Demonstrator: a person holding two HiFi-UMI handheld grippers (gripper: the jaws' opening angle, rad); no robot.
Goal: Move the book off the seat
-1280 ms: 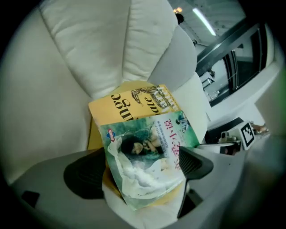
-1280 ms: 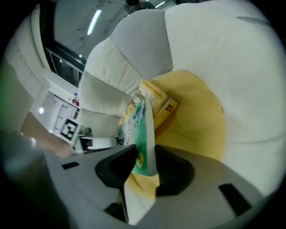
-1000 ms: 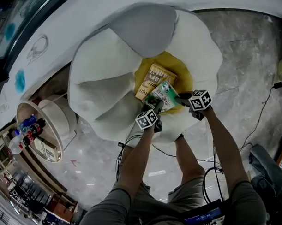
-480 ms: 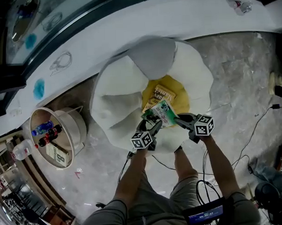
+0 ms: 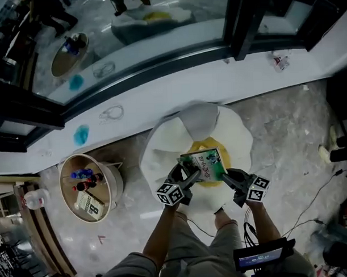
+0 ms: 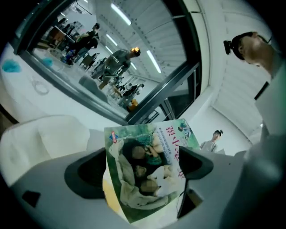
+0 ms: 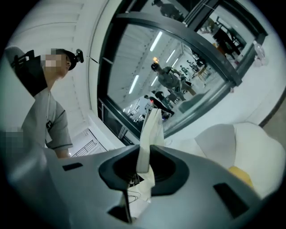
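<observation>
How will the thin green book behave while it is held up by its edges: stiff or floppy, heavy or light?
Probably floppy: the book seems to bow between the jaws of the left gripper. Likely light: seen edge-on in the right gripper, it looks thin, and an edge pinch carries it. Its smooth printed cover may slip, so keeping both grips seems wise.

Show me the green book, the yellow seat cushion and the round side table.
green book [image 5: 204, 163], head view, middle of its cover.
yellow seat cushion [image 5: 197, 145], head view, strip showing above the green book.
round side table [image 5: 62, 185], head view, left rim.
</observation>
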